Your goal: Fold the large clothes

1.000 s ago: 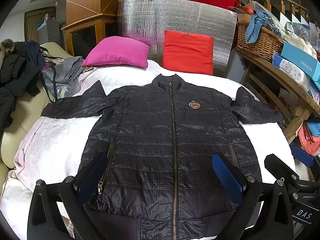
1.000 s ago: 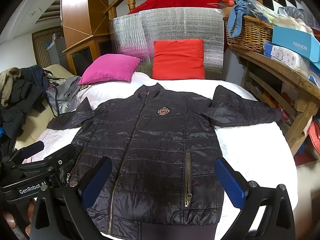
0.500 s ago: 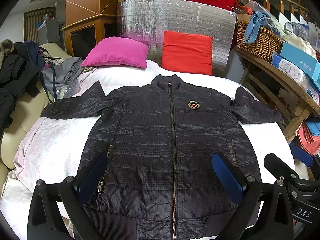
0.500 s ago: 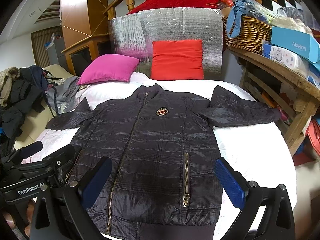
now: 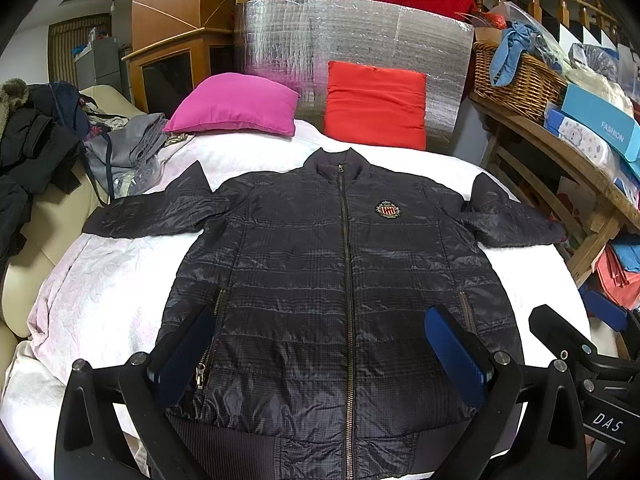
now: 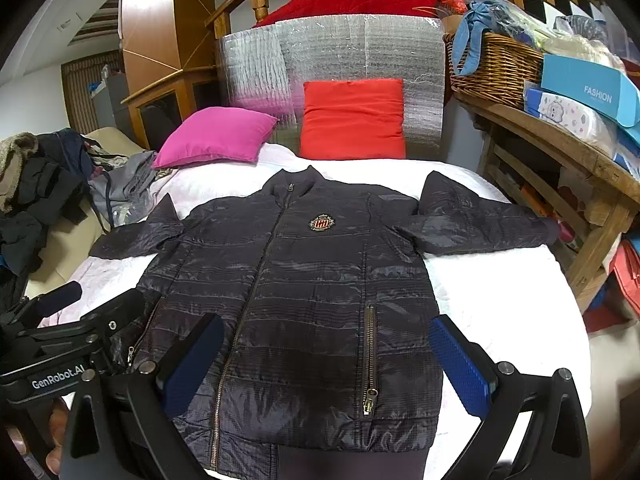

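Dark quilted zip-front jacket [image 5: 344, 280] lay flat on white-covered bed [image 5: 104, 292], collar far; both grippers [image 5: 320, 356] [image 6: 328, 364] released, empty, over near hem.

Jacket [image 5: 336, 280] hem past bottom edge

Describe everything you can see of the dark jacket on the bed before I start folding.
The dark quilted puffer jacket lies flat, front up, on the white bedspread, collar toward the pink and red cushions. Its shiny fabric shows faint horizontal stitch lines. The centre zip is closed to the stand collar, an embroidered red-and-gold crest sits on the chest, and two zipped pockets flank the front. Both sleeves spread sideways, and the ribbed hem is nearest. Both open tongs hover above the hem; contact cannot be judged.
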Motion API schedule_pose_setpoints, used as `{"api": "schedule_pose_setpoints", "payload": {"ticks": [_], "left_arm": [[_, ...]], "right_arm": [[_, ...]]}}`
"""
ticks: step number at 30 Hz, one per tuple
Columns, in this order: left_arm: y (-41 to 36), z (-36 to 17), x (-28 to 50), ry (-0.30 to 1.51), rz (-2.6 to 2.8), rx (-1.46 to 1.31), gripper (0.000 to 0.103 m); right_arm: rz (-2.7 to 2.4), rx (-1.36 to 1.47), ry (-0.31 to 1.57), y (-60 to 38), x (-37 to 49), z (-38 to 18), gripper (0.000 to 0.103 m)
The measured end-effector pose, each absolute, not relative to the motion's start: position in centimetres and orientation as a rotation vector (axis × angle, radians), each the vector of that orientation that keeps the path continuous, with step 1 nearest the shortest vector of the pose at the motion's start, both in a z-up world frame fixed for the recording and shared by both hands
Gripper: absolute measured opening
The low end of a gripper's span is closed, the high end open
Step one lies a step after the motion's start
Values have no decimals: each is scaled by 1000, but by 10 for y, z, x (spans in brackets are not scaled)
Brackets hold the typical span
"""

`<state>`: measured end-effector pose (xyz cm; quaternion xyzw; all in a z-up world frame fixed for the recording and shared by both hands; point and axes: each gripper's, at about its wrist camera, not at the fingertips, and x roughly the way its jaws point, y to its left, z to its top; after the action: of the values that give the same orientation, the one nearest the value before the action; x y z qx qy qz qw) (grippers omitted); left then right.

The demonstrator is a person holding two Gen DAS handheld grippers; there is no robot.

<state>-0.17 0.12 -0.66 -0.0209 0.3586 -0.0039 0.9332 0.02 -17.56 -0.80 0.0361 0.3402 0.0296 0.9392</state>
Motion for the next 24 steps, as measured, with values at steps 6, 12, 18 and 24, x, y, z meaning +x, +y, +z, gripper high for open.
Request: {"api": "schedule_pose_setpoints", "payload": {"ticks": [6,12,18,24], "left_arm": [[1,-6,-1,734,-11,-39,103],[1,-8,0,735,-12,-41,103],[10,-24,11,770,-13,-77,103],[18,-52,29,835,7,-92,103]], "right_arm": [[64,84,681,-177,2,-7,103],[79,116,679,-180,4,-9,103],[143,248,787,-221,23,-36,103],[181,729,794,-329,51,-81,103]]}}
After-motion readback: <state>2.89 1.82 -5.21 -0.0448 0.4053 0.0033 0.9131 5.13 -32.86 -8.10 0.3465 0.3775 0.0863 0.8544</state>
